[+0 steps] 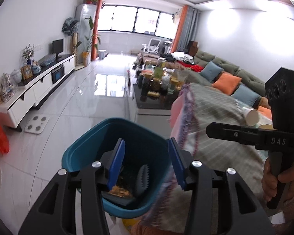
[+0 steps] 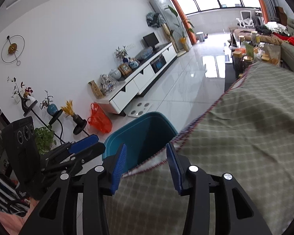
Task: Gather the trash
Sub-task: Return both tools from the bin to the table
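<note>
A teal waste bin stands on the floor beside a table draped in a grey-green checked cloth. Inside the bin lie a dark flat item, a yellow-brown wrapper and a grey ridged piece. My left gripper hangs open over the bin's mouth, with nothing between its blue pads. My right gripper is open too, above the cloth's edge and the bin; it holds nothing. A white paper cup lies on the cloth behind the right gripper, which a hand carries.
A white TV cabinet runs along the left wall, with an orange plastic bag and a white bathroom scale on the tiled floor before it. A dark coffee table full of jars and a sofa lie beyond. Plant stands stand at left.
</note>
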A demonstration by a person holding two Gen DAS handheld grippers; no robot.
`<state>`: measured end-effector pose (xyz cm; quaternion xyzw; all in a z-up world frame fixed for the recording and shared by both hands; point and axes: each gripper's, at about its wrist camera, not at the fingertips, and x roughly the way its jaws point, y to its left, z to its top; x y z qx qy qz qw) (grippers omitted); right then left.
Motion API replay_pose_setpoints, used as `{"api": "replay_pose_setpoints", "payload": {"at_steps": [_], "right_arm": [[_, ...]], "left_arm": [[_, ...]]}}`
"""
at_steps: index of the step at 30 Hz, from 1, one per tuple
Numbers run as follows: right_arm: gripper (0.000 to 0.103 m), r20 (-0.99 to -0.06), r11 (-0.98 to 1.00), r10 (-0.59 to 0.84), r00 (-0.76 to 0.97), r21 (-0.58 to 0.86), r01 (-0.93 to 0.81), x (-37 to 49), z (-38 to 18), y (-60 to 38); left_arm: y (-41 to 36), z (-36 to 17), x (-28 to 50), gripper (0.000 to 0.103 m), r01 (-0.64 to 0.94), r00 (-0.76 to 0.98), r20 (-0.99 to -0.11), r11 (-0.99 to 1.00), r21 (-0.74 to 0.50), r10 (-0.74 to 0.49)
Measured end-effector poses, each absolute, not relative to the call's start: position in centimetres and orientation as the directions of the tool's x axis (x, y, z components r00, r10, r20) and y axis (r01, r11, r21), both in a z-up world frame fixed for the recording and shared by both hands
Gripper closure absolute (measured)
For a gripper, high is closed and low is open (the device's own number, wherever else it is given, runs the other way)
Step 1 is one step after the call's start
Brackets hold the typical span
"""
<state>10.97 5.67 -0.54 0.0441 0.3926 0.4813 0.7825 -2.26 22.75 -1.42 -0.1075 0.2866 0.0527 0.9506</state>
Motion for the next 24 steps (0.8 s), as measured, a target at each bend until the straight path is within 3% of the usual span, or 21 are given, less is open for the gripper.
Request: {"api": "replay_pose_setpoints", "payload": {"at_steps": [8, 24], "right_arm": [[0.055, -0.533, 0.579, 0.78, 0.329, 0.415, -0.702, 9.2, 1.0, 0.0], [0.053, -0.528, 0.731, 0.678, 0.512, 0.407, -0.548, 7.2, 0.1, -13.1]], "left_arm": [[17.2, -0.8, -1.7, 0.053, -0.005, 0.846, -0.526, 0.984, -0.175, -0.089], [3.8, -2.6, 1.3, 0.053, 0.324, 0.744, -0.563, 0.931, -0.17, -0.361]]}}
